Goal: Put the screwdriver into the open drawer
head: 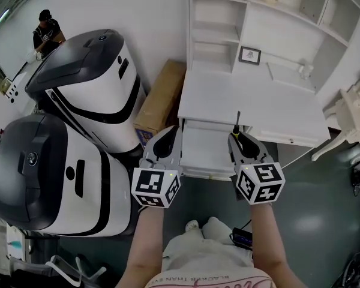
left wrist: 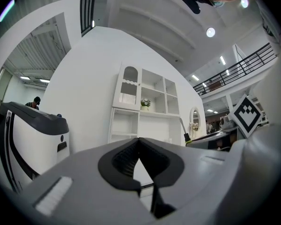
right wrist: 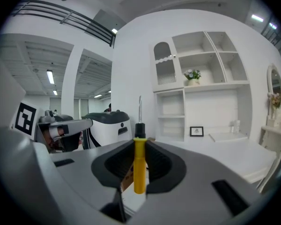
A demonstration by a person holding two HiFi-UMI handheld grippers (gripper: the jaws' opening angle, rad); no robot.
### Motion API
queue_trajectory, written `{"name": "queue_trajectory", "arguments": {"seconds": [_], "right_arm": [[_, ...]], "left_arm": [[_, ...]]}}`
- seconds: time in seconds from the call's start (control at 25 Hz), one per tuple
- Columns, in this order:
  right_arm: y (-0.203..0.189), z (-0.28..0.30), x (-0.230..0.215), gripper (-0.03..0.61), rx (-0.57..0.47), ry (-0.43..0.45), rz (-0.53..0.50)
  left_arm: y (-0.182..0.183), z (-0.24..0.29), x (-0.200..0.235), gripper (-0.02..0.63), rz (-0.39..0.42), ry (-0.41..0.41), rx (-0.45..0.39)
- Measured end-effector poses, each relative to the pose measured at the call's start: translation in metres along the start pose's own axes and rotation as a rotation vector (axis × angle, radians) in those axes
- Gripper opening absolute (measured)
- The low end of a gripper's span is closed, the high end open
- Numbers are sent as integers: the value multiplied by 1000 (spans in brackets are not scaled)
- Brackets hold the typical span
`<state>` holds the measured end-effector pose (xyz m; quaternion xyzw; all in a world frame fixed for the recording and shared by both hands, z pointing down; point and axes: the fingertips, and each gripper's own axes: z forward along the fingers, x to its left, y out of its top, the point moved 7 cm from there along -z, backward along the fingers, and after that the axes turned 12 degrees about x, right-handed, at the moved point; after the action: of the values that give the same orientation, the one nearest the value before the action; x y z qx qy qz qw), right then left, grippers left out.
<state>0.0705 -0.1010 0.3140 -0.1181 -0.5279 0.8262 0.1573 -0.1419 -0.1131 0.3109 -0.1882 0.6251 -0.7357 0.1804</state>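
A screwdriver (right wrist: 139,165) with a yellow handle and a black collar is clamped between the pads of my right gripper (right wrist: 139,142). Its metal shaft sticks out past the jaws. In the head view the right gripper (head: 240,138) hangs over the right front corner of the open white drawer (head: 198,171), and the screwdriver's (head: 237,125) shaft points toward the desk top (head: 246,101). My left gripper (head: 171,132) sits level beside it, over the drawer's left front corner, shut with nothing between its jaws. The left gripper view shows the left gripper's (left wrist: 139,142) tips meeting and the screwdriver (left wrist: 183,130) off to the right.
Two large white-and-black machines (head: 90,83) (head: 42,173) stand close on the left. A cardboard box (head: 162,95) leans between them and the desk. The white hutch holds a small picture frame (head: 249,55). A white chair (head: 348,125) stands at the right, and a person (head: 47,32) is far back left.
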Motion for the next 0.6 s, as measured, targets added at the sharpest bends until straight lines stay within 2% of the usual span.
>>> {"name": "queue_trajectory", "arguments": {"seconds": [0.32, 0.6], "right_arm": [[-7, 26, -19, 77, 47, -17, 18], [-16, 63, -36, 77, 113, 3, 24]], "left_arm": [[-6, 27, 14, 9, -17, -3, 19], [-16, 57, 25, 9, -30, 4, 53]]}}
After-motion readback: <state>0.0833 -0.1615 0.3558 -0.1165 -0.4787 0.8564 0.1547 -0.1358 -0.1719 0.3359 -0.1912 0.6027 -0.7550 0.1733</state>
